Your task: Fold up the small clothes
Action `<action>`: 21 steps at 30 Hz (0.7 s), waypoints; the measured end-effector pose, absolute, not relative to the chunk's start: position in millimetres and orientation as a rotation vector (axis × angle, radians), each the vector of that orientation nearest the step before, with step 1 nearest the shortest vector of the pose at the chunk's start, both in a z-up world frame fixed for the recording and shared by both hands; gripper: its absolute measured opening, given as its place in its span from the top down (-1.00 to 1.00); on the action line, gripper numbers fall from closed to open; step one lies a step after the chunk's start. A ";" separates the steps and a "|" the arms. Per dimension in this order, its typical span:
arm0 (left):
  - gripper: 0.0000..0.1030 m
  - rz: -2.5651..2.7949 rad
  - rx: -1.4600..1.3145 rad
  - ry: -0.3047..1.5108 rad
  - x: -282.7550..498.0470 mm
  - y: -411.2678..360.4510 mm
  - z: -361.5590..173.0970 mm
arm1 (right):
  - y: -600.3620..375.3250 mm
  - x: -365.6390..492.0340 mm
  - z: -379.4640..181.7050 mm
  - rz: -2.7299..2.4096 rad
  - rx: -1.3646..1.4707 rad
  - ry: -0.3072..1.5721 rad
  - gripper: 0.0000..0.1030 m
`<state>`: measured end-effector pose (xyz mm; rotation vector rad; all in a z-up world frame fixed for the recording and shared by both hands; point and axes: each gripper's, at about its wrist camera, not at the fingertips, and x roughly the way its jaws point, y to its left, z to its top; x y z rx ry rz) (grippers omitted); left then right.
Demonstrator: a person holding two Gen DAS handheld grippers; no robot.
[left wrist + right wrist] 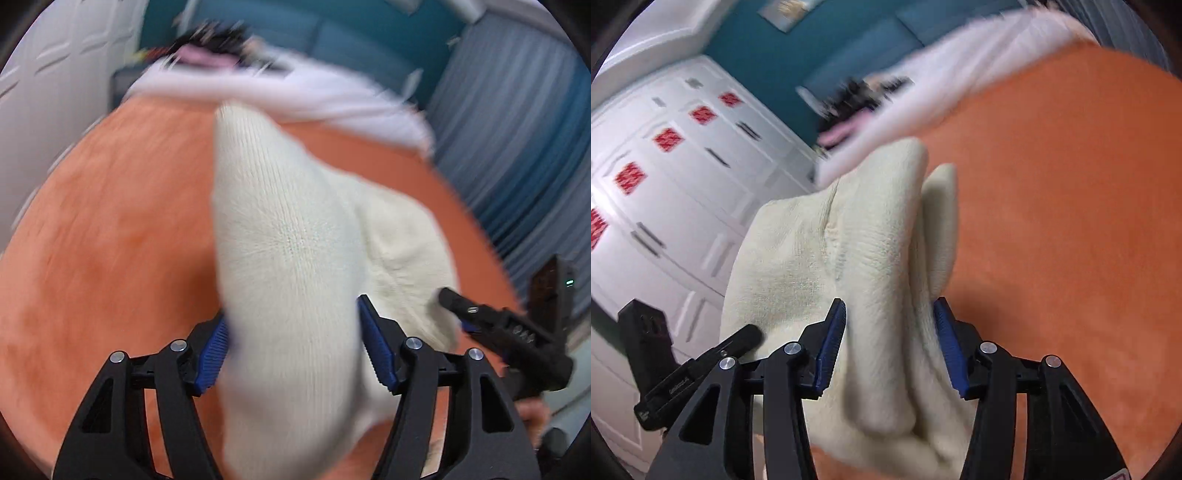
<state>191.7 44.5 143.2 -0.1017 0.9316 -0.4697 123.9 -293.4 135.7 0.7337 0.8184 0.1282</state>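
A cream knitted garment (291,236) hangs lifted above an orange blanket (110,229). My left gripper (295,343) is shut on one bunched part of it, blue pads pressing both sides. My right gripper (890,339) is shut on another bunched part of the same garment (871,243). The two grippers are close together: the right gripper shows at the right edge of the left wrist view (476,317), and the left gripper shows at the lower left of the right wrist view (701,362). Both views are motion-blurred.
The orange blanket (1071,221) covers a bed. White bedding (295,92) with a dark and pink pile (207,48) lies at its far end. White cabinets with red squares (665,166) stand to the left. A blue-grey curtain (517,147) hangs on the right.
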 end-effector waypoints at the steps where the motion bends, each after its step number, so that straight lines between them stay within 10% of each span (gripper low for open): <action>1: -0.09 -0.472 -0.100 0.952 186.3 52.5 122.5 | -294.7 119.5 109.7 0.103 0.764 0.866 0.08; 12: -0.35 -0.449 -0.320 0.958 160.4 99.4 72.6 | -287.2 100.1 66.1 0.118 0.825 0.917 -0.55; 14: -0.72 -0.418 -0.379 0.910 167.6 116.3 72.4 | -267.8 121.8 60.8 0.145 0.752 0.948 -0.68; 21: -0.82 -0.354 -0.579 1.078 236.6 154.0 22.3 | -231.6 197.7 17.0 0.183 0.698 1.115 -0.67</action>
